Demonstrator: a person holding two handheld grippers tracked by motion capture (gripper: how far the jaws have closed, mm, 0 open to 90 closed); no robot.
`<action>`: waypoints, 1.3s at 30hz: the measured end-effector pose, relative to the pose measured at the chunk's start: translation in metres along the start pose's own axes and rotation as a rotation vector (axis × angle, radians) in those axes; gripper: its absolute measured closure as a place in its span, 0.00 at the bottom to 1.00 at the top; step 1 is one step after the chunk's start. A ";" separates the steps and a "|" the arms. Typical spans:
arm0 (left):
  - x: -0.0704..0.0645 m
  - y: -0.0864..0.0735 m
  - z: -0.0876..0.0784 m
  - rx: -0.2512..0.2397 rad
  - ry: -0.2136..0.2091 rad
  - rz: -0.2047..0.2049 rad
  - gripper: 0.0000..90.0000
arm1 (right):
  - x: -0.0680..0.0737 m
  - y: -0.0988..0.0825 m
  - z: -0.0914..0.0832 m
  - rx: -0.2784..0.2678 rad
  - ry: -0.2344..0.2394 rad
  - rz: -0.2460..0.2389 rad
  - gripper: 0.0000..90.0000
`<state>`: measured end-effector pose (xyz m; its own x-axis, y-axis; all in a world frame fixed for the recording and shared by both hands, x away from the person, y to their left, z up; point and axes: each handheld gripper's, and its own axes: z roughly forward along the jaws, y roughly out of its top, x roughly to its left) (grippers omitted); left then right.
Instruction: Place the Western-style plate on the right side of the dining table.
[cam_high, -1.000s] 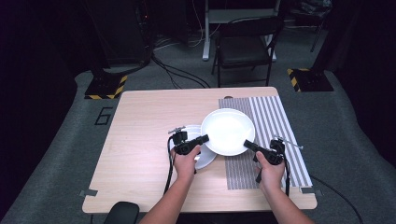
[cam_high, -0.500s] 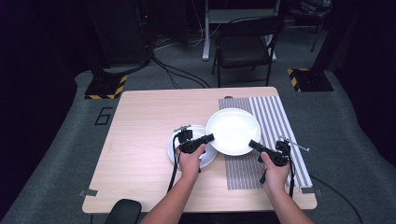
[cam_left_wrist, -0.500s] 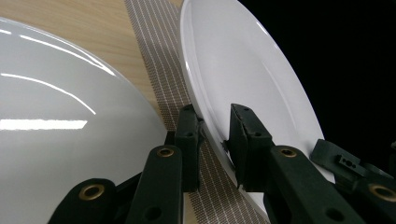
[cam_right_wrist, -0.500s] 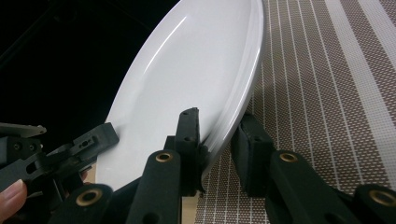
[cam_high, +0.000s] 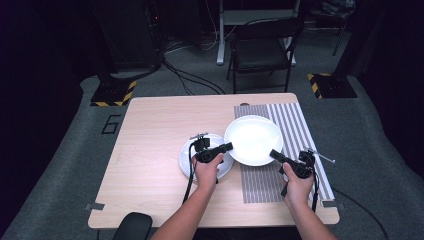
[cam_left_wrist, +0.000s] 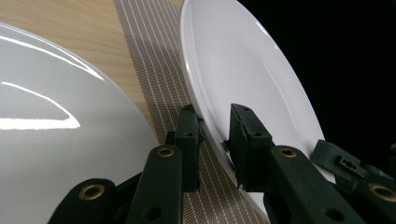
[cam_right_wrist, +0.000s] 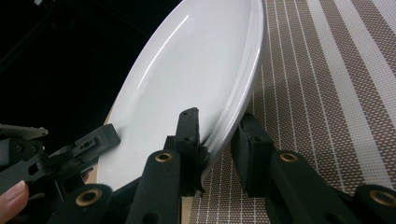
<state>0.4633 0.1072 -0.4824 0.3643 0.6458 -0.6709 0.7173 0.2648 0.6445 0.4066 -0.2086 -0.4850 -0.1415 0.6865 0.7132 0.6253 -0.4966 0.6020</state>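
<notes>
White and glossy, the large plate (cam_high: 253, 139) is held by its rim between the two grippers above the striped mat (cam_high: 295, 125), which covers the right part of the wooden table (cam_high: 150, 125). The left gripper (cam_high: 228, 146) has its jaws closed narrow on the plate's left edge, and the left gripper view shows the rim pinched between its black pads. The right gripper (cam_high: 273, 153) grips the plate's lower right edge the same way, the rim clamped between its jaws in the right gripper view. The plate sits partly over the mat and partly over the bare wood. A second, smaller plate (cam_high: 187, 157) lies flat on the table just left of the mat, under the left hand (cam_high: 207, 170). The right hand (cam_high: 296, 185) rests over the mat's near end.
</notes>
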 end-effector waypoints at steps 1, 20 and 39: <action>0.000 0.000 0.001 -0.002 0.001 -0.001 0.82 | -0.001 0.000 0.000 -0.002 0.000 -0.003 0.81; -0.007 -0.003 0.019 0.026 -0.016 0.011 0.82 | -0.013 0.003 -0.008 -0.032 -0.037 0.004 0.81; -0.018 -0.005 0.034 0.042 -0.044 0.008 0.82 | -0.021 0.007 -0.023 -0.069 -0.055 0.029 0.81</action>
<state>0.4731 0.0700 -0.4864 0.3955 0.6157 -0.6815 0.7379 0.2288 0.6349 0.3964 -0.2384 -0.4879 -0.0806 0.6982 0.7114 0.5737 -0.5511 0.6059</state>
